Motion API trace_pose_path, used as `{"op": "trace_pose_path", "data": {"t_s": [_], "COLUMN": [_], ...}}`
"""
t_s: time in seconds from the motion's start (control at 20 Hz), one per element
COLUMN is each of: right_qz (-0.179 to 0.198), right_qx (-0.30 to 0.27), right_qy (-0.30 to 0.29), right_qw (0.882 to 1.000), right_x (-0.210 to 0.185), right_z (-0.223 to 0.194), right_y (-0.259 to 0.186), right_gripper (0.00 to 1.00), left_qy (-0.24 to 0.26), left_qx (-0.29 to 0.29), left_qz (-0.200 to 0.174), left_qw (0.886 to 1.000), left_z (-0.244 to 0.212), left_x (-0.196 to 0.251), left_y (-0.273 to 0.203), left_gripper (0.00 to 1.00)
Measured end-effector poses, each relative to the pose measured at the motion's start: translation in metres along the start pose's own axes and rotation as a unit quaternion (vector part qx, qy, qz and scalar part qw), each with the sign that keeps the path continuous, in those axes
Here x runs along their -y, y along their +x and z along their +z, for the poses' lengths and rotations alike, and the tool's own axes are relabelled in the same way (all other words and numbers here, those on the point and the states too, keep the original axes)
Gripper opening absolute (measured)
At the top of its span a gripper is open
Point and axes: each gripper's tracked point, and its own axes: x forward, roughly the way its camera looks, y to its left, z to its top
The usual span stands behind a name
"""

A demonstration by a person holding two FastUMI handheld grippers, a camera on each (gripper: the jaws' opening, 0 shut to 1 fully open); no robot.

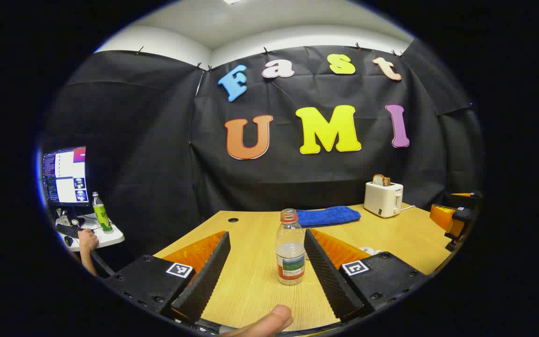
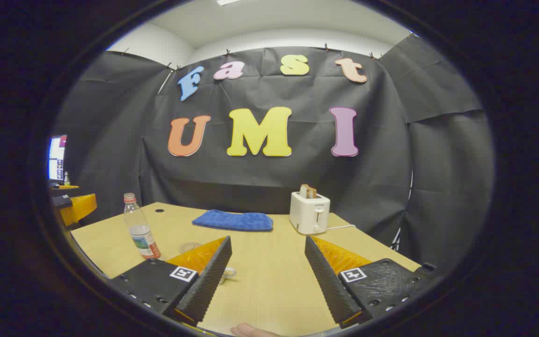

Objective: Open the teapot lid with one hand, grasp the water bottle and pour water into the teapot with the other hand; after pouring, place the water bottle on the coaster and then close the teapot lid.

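The water bottle [image 1: 290, 248] stands upright on the desk [image 1: 251, 281], just ahead of the left gripper [image 1: 265, 267] and between its wide-open, empty fingers. About a third full, it is probably light; thin clear plastic may dent and slip, so take it around the labelled middle. In the right gripper view the right gripper [image 2: 267, 271] is also wide open and empty, the bottle forward-left. A toaster [image 2: 309, 213] and blue cloth [image 2: 233, 220] lie beyond.

Red-capped clear water bottle [image 1: 290, 248], blue cloth [image 1: 328, 216], white toaster [image 1: 383, 198].
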Motion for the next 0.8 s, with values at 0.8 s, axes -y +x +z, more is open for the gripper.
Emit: {"op": "trace_pose_path", "data": {"t_s": [0.8], "right_qz": [0.014], "right_qx": [-0.020], "right_qy": [0.003], "right_qw": [1.000], "right_x": [-0.009], "right_z": [-0.015], "right_y": [0.012], "right_gripper": [0.95], "left_qy": [0.015], "left_qx": [-0.025], "left_qz": [-0.018], "left_qw": [0.999], "left_z": [-0.019], "left_x": [0.016], "left_y": [0.009], "left_gripper": [0.99]}}
